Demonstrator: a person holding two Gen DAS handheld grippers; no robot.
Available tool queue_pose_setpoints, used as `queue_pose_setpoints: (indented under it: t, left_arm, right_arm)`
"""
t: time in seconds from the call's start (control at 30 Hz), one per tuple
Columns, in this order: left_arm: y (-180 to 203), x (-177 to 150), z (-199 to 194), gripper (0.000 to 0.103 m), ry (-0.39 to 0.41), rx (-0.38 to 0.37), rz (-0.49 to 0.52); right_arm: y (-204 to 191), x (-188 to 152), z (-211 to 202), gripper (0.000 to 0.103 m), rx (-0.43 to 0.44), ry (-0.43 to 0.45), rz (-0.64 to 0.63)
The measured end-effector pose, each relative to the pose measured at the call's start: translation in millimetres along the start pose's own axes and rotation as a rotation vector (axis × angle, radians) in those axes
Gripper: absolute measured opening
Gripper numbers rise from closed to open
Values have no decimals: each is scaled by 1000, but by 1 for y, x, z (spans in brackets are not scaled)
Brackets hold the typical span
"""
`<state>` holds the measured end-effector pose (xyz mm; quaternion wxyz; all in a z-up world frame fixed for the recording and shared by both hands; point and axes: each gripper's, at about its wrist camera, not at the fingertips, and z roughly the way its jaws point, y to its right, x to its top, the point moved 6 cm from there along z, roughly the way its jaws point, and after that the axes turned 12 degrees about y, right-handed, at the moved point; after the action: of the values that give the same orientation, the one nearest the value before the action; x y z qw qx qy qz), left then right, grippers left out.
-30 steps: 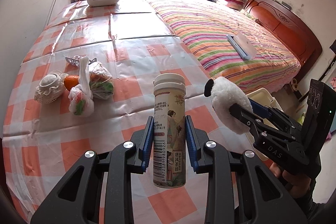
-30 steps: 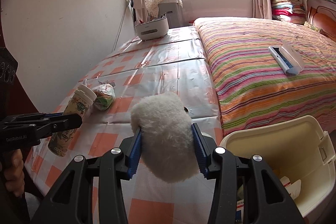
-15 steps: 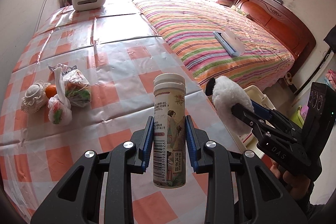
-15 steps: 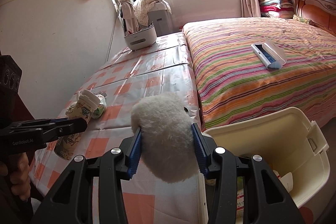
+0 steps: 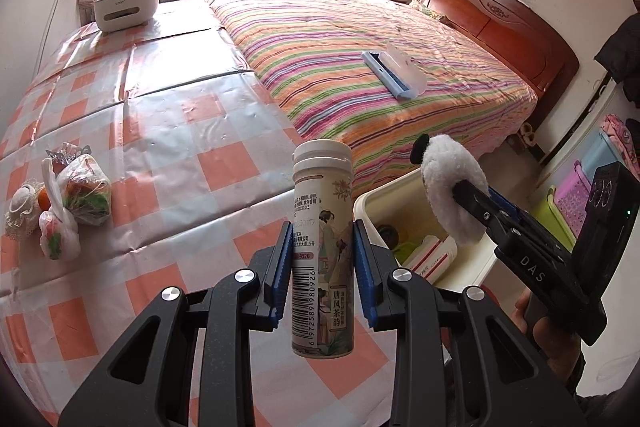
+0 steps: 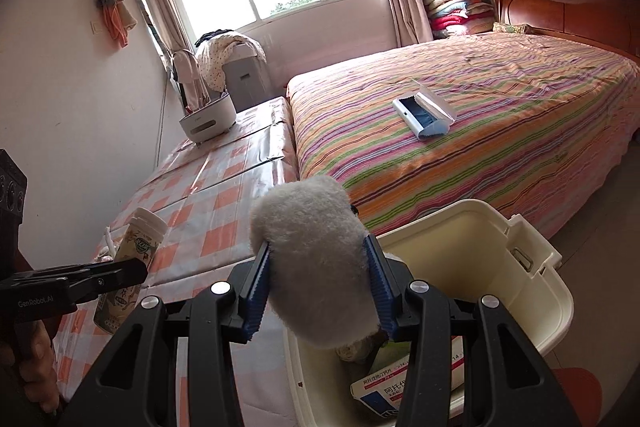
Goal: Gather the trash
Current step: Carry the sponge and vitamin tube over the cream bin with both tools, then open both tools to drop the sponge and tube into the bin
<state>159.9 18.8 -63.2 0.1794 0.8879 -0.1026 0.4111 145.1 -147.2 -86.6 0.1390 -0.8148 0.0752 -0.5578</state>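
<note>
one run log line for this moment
left gripper: shut on tablet tube | right gripper: shut on plush toy | bin: below toy

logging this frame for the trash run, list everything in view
tube: 1, cream with white cap, in left gripper
fluffy toy: 1, white, in right gripper, over the bin
bin: 1, cream, beside the bed, boxes inside
tied bags: 2, clear, on checked cloth
lint brush: 1, blue-white, on striped bed
caddy: 1, white, far end of cloth
hands: 2, each on a gripper handle
</note>
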Motion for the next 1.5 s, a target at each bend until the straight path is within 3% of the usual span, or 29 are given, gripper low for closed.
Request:
queue_pose_setpoints:
  t: [0.17, 0.37, 0.67, 1.07, 1.4, 1.47, 1.5]
  left_arm:
    - [22, 0, 8, 28, -12, -25, 24]
    - [46, 1, 16, 28, -21, -54, 55]
    - [65, -1, 29, 28, -43, -80, 72]
    - [101, -2, 56, 28, -75, -107, 109]
    - [138, -15, 87, 29, -120, -137, 160]
    - [142, -16, 89, 31, -118, -138, 166]
    - [143, -16, 90, 42, -120, -139, 167]
  right_arm:
    - [21, 0, -5, 43, -78, 14, 14]
    - [36, -1, -10, 46, -107, 21, 40]
    - [53, 5, -15, 59, -142, 56, 109]
    - [82, 25, -49, 60, -184, 240, 257]
    - [103, 31, -66, 66, -212, 317, 329]
    - [108, 31, -69, 66, -221, 329, 342]
    - [109, 31, -69, 66, -221, 331, 346]
